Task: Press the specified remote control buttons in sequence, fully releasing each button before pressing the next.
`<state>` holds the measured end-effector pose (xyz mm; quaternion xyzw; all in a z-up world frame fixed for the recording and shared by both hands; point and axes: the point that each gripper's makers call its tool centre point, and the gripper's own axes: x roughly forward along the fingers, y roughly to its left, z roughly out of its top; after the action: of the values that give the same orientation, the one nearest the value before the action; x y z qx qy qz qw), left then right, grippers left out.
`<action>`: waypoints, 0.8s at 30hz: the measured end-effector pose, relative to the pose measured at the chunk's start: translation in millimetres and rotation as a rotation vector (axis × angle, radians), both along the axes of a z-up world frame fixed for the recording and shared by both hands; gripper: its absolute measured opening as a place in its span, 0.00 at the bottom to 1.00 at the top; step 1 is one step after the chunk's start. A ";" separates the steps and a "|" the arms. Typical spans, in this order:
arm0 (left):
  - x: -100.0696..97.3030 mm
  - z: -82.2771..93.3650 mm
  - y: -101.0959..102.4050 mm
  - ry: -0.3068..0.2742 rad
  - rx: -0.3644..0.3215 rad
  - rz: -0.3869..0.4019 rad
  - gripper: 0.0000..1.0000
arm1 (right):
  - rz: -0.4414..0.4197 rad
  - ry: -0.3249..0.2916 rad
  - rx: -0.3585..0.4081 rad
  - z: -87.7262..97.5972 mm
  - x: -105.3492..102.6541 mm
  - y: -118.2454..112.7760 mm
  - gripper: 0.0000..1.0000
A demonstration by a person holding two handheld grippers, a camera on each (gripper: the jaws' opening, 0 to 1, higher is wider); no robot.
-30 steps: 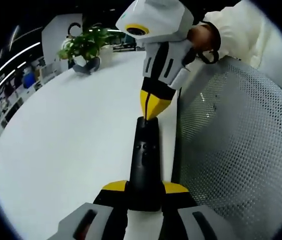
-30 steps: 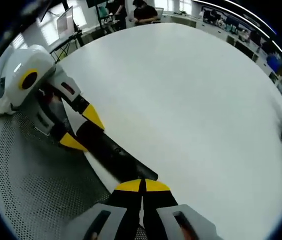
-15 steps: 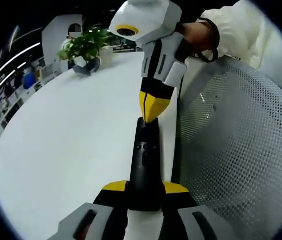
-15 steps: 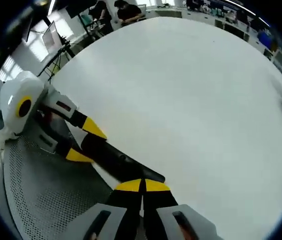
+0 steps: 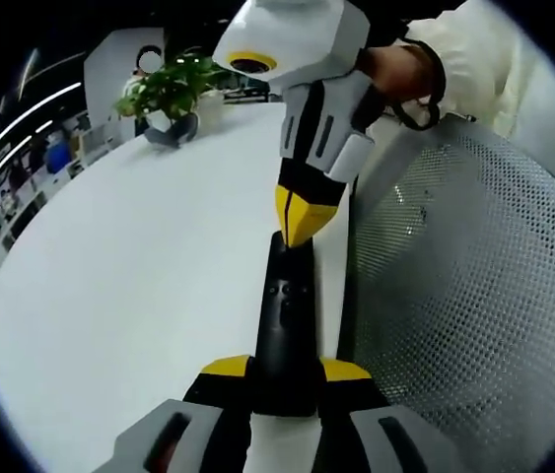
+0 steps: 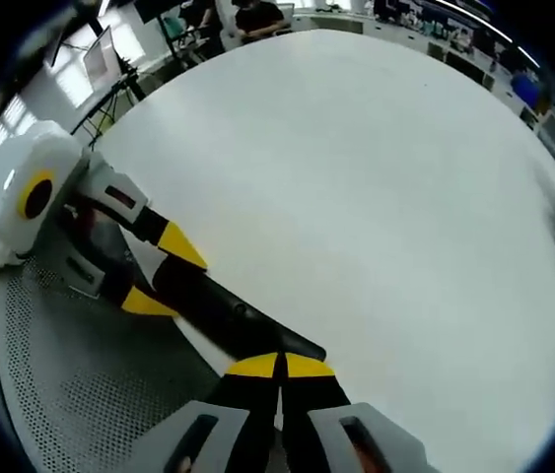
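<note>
White table (image 5: 139, 266), at its edge: black remote control (image 5: 285, 325), long axis running from the left gripper (image 5: 285, 372), clamped on its near end, to the right gripper (image 6: 279, 367), jaws closed, tips touching its far end.

Illumination is bright and even in both views, apparently from overhead strip lights (image 5: 31, 103) seen as curved streaks at the periphery. The white table (image 5: 139, 256) reads near overexposed, with little surface detail and only soft, faint shadows. Fisheye distortion bends straight lines strongly toward the edges. The centre is reasonably sharp; background furniture and the plant (image 5: 169, 89) are soft and smeared.
</note>
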<state>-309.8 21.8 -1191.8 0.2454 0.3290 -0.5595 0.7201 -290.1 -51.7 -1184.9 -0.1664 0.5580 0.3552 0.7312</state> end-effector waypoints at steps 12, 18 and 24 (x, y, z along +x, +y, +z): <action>-0.1 0.3 0.2 -0.005 -0.006 -0.009 0.23 | -0.062 0.015 -0.004 -0.1 1.5 -2.3 0.00; -0.4 0.5 0.0 -0.008 -0.010 -0.012 0.23 | -0.113 0.016 0.019 0.1 1.7 -1.6 0.00; -0.6 0.5 0.1 -0.010 -0.008 -0.014 0.23 | -0.132 0.042 0.009 0.4 1.7 -1.5 0.00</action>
<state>-310.4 21.9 -1191.3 0.2476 0.3213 -0.5645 0.7188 -288.5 -53.1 -1184.6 -0.1185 0.5813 0.3123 0.7420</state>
